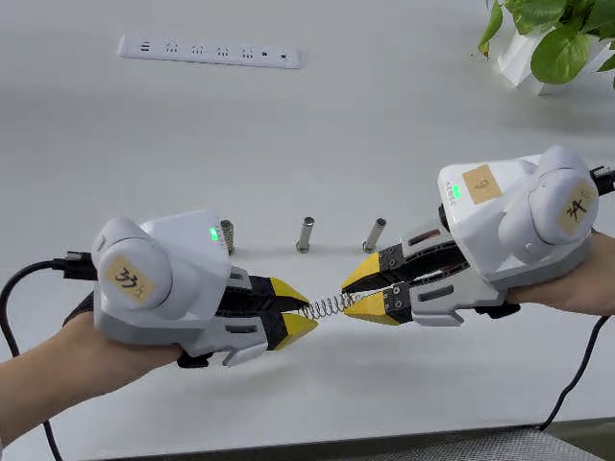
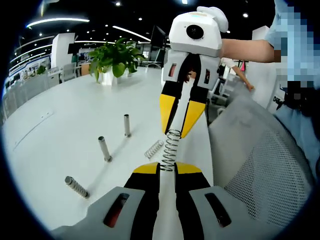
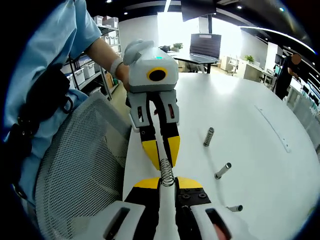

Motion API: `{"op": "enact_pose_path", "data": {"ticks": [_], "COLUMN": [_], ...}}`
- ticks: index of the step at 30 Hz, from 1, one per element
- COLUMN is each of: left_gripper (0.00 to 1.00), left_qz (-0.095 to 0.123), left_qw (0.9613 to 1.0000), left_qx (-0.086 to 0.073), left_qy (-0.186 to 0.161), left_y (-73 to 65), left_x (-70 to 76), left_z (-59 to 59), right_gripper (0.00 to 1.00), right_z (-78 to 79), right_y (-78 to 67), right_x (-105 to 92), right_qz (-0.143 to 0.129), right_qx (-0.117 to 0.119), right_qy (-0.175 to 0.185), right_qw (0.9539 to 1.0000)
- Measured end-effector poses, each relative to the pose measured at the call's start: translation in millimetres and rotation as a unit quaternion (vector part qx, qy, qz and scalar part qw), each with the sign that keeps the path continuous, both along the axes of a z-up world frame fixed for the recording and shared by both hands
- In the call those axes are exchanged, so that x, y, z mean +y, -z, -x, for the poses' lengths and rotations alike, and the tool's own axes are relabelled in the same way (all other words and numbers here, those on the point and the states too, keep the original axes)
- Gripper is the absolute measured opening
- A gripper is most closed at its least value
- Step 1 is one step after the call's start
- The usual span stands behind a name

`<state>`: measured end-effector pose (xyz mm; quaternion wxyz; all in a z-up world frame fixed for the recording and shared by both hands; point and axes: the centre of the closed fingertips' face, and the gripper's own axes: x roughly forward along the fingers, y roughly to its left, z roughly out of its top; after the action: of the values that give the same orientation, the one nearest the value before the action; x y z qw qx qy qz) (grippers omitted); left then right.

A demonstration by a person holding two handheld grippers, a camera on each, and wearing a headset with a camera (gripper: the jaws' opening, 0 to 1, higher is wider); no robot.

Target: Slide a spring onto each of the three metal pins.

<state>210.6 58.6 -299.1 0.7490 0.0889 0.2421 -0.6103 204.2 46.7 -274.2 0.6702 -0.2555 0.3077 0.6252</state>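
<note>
Your spring (image 1: pixel 327 306) spans the left gripper (image 1: pixel 299 309) and right gripper (image 1: pixel 355 294) tips. The left pin (image 1: pixel 228 236) wears a second spring (image 2: pixel 79 189); the middle pin (image 1: pixel 306 233) and right pin (image 1: pixel 374 235) stand bare.

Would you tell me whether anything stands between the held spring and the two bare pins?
Nothing visible does: the spring, held by the left gripper and right gripper, has open space up to the middle pin and right pin.

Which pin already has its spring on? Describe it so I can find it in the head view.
On the white workbench, a row of pins stands between the power strip and the grippers. The finished one is the leftmost pin, partly tucked behind the left gripper's white body. It wears a coiled spring, while the middle pin and rightmost pin are bare and smooth.
</note>
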Motion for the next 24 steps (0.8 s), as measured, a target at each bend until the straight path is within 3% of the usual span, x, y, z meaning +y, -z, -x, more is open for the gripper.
{"op": "enact_pose_path", "data": {"ticks": [8, 16, 24], "left_gripper": [0.07, 0.07, 0.07], "left_qz": [-0.02, -0.038, -0.036], "left_qw": [0.9997, 0.9983, 0.9985], "left_qx": [-0.012, -0.036, -0.033], "left_qy": [0.01, 0.025, 0.022], "left_y": [4.2, 5.9, 6.0], "left_x": [-1.5, -1.7, -1.9], "left_z": [1.3, 2.9, 3.5], "right_gripper": [0.06, 0.06, 0.06], "right_z": [1.0, 0.3, 1.5], "right_y": [-7.1, -6.7, -5.2], "right_x": [12.0, 14.8, 13.2], "right_qz": [0.012, 0.019, 0.022], "right_qx": [-0.017, -0.02, -0.02], "right_qy": [-0.02, -0.031, -0.032], "right_qw": [0.9996, 0.9991, 0.999]}}
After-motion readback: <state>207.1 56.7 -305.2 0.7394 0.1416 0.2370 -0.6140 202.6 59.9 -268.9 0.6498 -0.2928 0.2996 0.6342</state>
